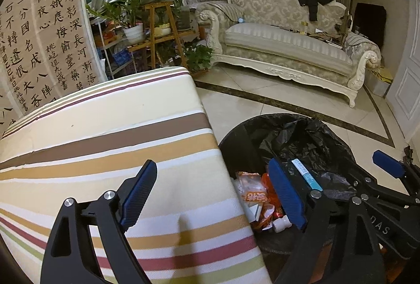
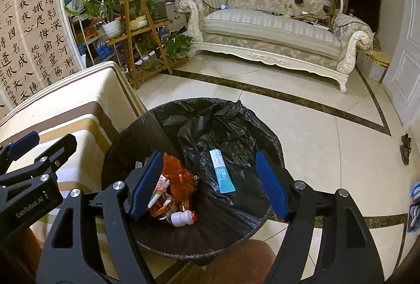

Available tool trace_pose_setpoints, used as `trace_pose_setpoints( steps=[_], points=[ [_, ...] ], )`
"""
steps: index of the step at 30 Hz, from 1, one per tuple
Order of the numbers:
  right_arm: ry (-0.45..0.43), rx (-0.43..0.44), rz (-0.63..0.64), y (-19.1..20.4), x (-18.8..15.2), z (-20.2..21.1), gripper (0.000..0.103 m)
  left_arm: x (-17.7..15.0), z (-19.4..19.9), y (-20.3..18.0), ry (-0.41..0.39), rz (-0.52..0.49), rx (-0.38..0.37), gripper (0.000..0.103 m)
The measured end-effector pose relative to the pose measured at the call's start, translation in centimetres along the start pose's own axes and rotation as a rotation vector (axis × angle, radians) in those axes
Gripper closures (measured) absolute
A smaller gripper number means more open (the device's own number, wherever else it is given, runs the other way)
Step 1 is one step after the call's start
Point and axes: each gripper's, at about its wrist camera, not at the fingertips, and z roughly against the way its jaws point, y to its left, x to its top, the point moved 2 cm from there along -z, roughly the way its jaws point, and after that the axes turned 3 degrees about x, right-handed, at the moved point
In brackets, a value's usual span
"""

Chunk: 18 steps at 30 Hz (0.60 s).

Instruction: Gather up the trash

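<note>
A round bin lined with a black bag (image 2: 210, 113) stands on the floor beside a striped table. It also shows in the left wrist view (image 1: 265, 121). Inside lie a blue-and-white tube (image 2: 222, 171), orange wrappers (image 2: 178, 179) and a small white bottle with a red cap (image 2: 182, 218). My right gripper (image 2: 212, 184) is open and empty, directly over the bin. My left gripper (image 1: 212, 194) is open and empty, straddling the table's edge next to the bin. The tube (image 1: 305, 173) and wrappers (image 1: 256, 192) show in the left wrist view too.
The striped tablecloth (image 1: 105, 139) covers the table left of the bin. A white sofa (image 2: 275, 29) stands across the tiled floor, a wooden plant stand (image 2: 141, 39) to its left. A dark scrap (image 2: 405, 147) lies on the floor at right.
</note>
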Motion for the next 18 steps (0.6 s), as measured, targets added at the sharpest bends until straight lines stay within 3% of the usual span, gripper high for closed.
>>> trace_pose_setpoints(
  steps=[18],
  points=[
    [-0.075,0.023,0.039,2.8,-0.9,5.3,0.024,-1.2,4.5,2.2,-0.066,0.033,0.007,0.018]
  ],
)
